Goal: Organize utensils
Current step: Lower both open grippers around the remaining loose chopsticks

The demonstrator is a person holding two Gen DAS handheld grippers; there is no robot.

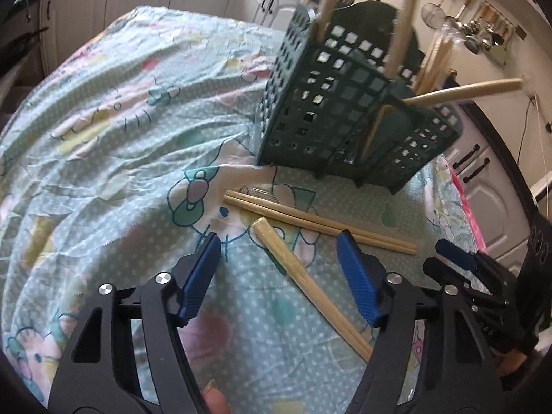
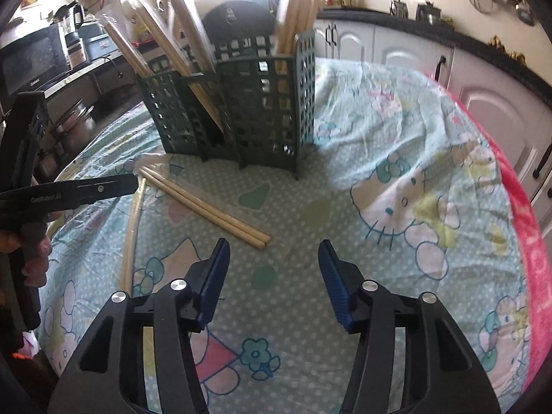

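Both wide open: left hand-held gripper (image 1: pixel 279 269) over wrapped chopsticks (image 1: pixel 303 276), right hand-held gripper (image 2: pixel 274 269) near loose pair (image 2: pixel 207 207) before green caddy (image 2: pixel 241 103). Best pinched mid-length, level.

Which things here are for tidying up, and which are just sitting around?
For the job: green holder; chopstick pair; wrapped chopsticks; left gripper; right gripper.

Just around: Hello Kitty cloth; hanging ladles; cupboards.
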